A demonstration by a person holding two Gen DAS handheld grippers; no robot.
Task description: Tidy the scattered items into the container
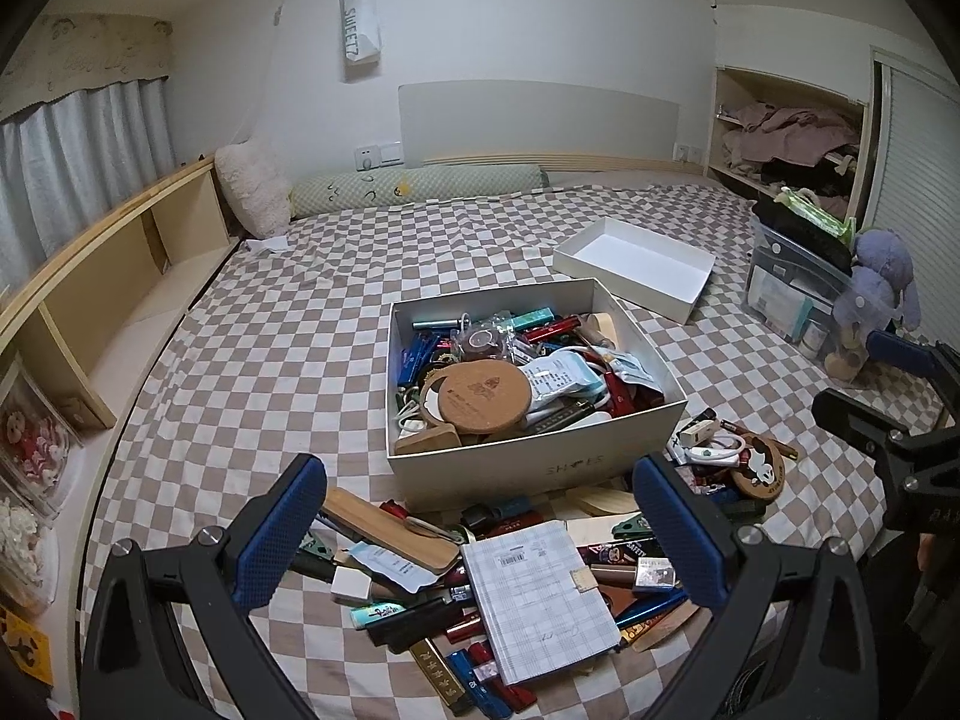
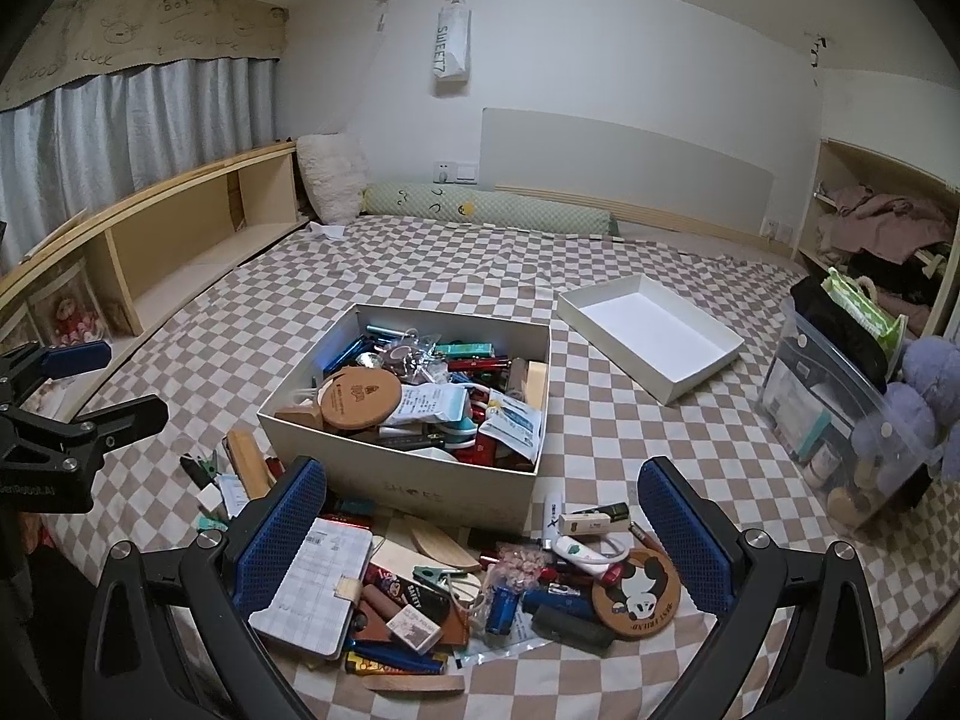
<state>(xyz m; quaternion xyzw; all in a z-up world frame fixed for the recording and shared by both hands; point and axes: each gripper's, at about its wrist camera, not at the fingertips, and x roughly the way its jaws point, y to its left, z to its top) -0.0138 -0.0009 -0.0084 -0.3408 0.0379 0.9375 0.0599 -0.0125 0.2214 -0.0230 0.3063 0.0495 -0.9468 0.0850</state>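
Observation:
A white shoe box stands on the checked bed, heaped with small items, a cork coaster on top. Scattered items lie in front of it: a checked notebook, a wooden case, a panda coaster, pens, clips and packets. My left gripper is open and empty above the pile by the notebook. My right gripper is open and empty above the pile near a blue battery.
The box's white lid lies upturned behind the box to the right. A clear storage bin and a purple plush toy sit at the right edge. Wooden shelves run along the left.

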